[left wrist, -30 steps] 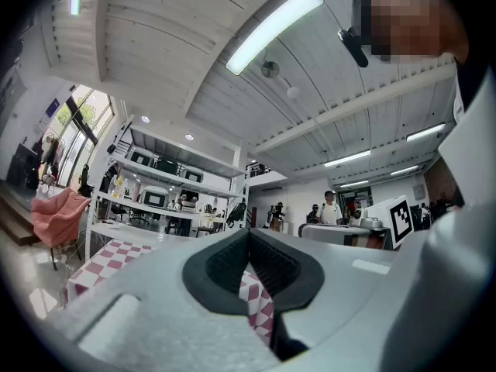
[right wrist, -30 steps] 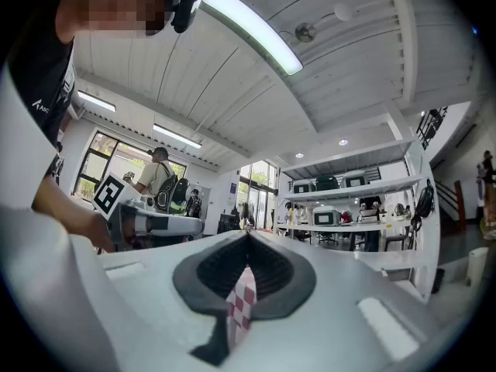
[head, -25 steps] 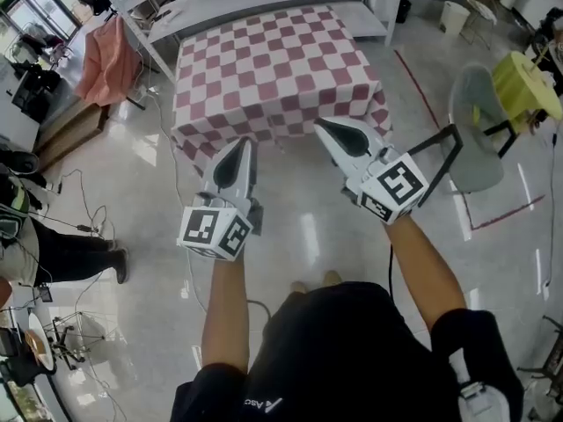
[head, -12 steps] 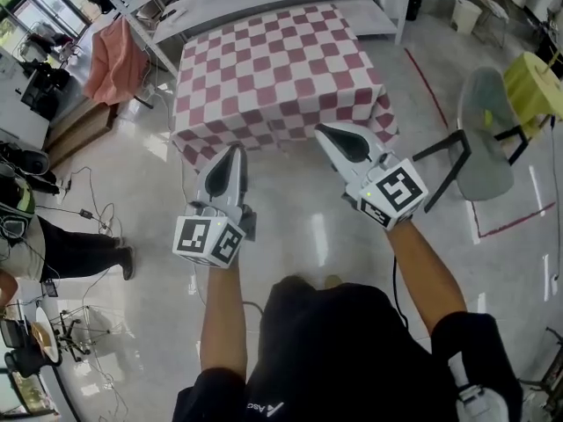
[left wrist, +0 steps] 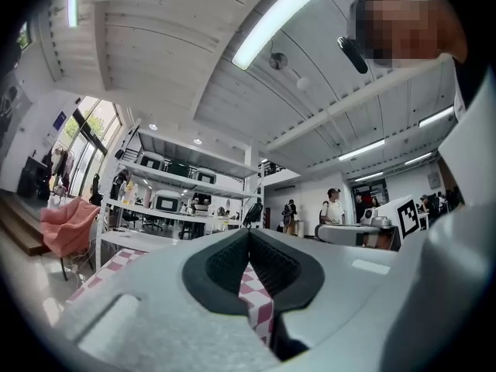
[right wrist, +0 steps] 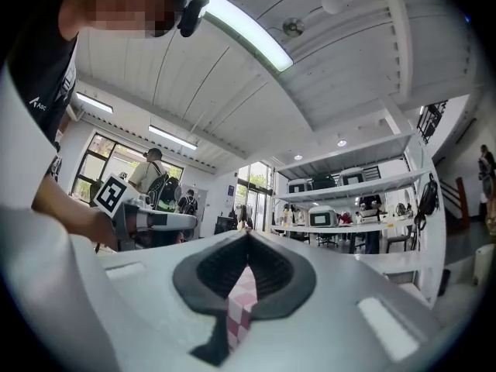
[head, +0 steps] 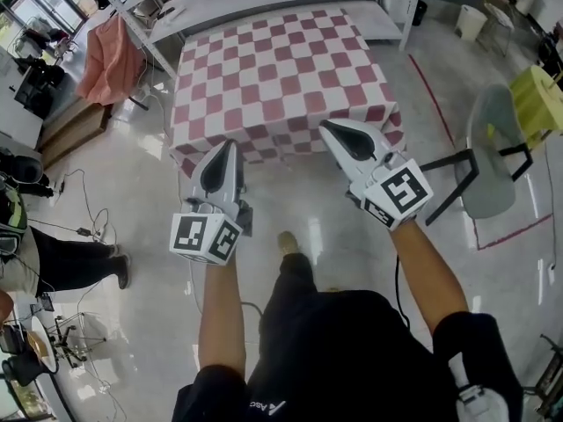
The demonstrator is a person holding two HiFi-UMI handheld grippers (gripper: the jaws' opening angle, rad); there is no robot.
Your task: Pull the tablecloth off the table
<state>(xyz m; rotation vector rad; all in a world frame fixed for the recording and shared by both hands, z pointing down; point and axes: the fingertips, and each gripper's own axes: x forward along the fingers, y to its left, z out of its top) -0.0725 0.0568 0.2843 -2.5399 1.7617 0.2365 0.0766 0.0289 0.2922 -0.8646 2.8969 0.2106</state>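
Step in hand: drawing the pink-and-white checked fabric tablecloth (head: 277,69) toward the operator and off the worktop it covers.

Recommended procedure, as judged from this position:
- Move the left gripper (head: 226,148) and the right gripper (head: 330,130) back together, at one rate and one height, so the cloth slides flat and does not skew toward either corner.
- Pull low and outward along the worktop, not upward.
- Apply firm grip at both sides until the far hem clears the near edge.
- Step back with care: loose black cables (head: 88,227) lie on the glossy floor at the left, and a grey chair (head: 488,139) stands close to the right gripper.

Cloth relative to the fingers:
- Left gripper: fingers closed on the cloth. In the left gripper view a strip of the tablecloth (left wrist: 252,293) sits pinched between the dark pads (left wrist: 217,266). The tips meet the near hanging hem toward its left corner.
- Right gripper: fingers likewise closed on the cloth, with a checked strip between them, at the near hem toward its right corner.
- The rest of the cloth lies spread over the worktop, beyond both grippers
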